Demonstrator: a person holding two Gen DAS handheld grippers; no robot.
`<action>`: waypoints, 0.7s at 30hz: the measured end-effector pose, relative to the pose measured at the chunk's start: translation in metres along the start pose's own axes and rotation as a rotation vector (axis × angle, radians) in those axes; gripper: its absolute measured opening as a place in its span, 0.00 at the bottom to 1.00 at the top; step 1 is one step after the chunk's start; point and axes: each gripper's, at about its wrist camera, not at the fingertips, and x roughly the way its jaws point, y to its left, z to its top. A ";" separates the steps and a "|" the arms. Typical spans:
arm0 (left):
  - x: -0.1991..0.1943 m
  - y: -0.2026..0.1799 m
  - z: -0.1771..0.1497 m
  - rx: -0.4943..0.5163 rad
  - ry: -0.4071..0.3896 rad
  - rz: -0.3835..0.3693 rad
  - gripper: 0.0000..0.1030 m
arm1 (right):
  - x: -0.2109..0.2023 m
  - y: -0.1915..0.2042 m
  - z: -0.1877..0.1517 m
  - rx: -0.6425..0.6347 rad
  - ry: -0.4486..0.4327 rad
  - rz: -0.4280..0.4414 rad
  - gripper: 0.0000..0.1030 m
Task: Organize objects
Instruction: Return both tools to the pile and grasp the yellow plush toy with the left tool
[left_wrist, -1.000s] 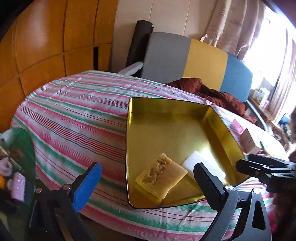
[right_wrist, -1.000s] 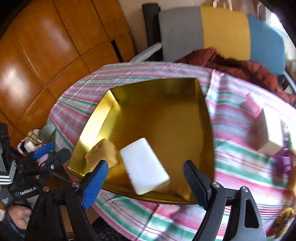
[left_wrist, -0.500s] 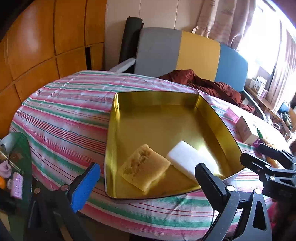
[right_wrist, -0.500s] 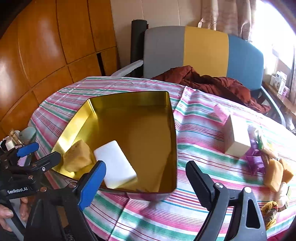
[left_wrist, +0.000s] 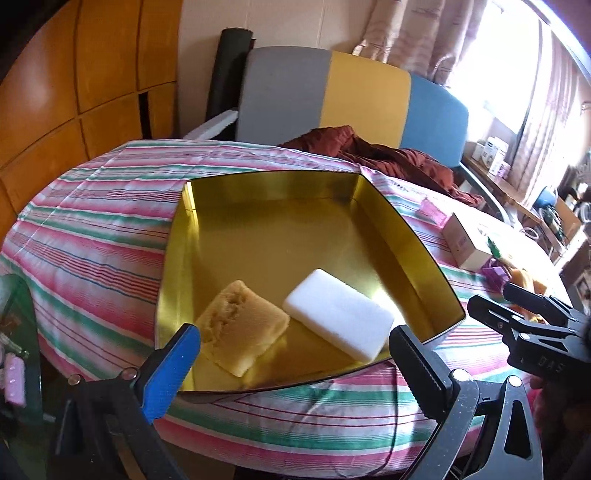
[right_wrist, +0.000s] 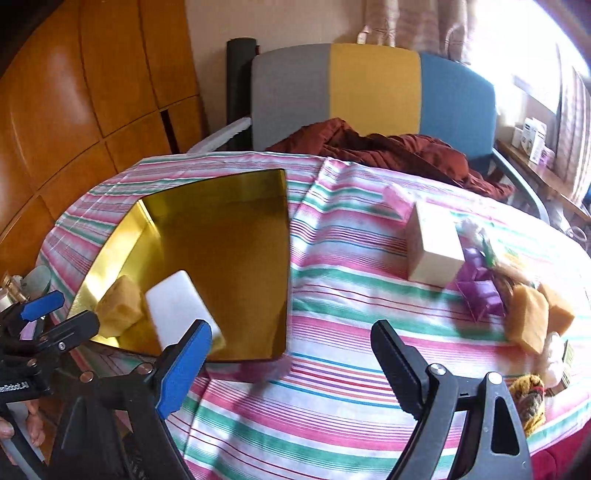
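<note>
Gold metal is being seen in the left wrist view: a shiny tray (left_wrist: 280, 236) is sitting on the striped tabletop (left_wrist: 92, 236). A yellow sponge (left_wrist: 243, 328) and a white block (left_wrist: 340, 317) are lying side by side inside it. The left tool (left_wrist: 293, 345) is being held wide apart, with nothing between its jaws.

In the right wrist view, the right tool (right_wrist: 291, 341) is also being held apart and empty. More things are waiting at the right: a cream box (right_wrist: 434, 247), purple pieces (right_wrist: 480, 295) and two more sponges (right_wrist: 535, 317). One of these is probably being picked next; the tool would need to be moved over it and closed.
</note>
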 end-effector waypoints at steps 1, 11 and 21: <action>0.001 -0.002 0.001 0.006 0.000 -0.003 1.00 | 0.000 -0.004 -0.001 0.008 0.003 -0.005 0.87; 0.001 -0.032 0.014 0.094 -0.020 -0.062 1.00 | -0.016 -0.056 -0.010 0.092 0.029 -0.069 0.87; 0.015 -0.101 0.029 0.293 -0.019 -0.182 1.00 | -0.072 -0.181 -0.018 0.308 0.014 -0.307 0.87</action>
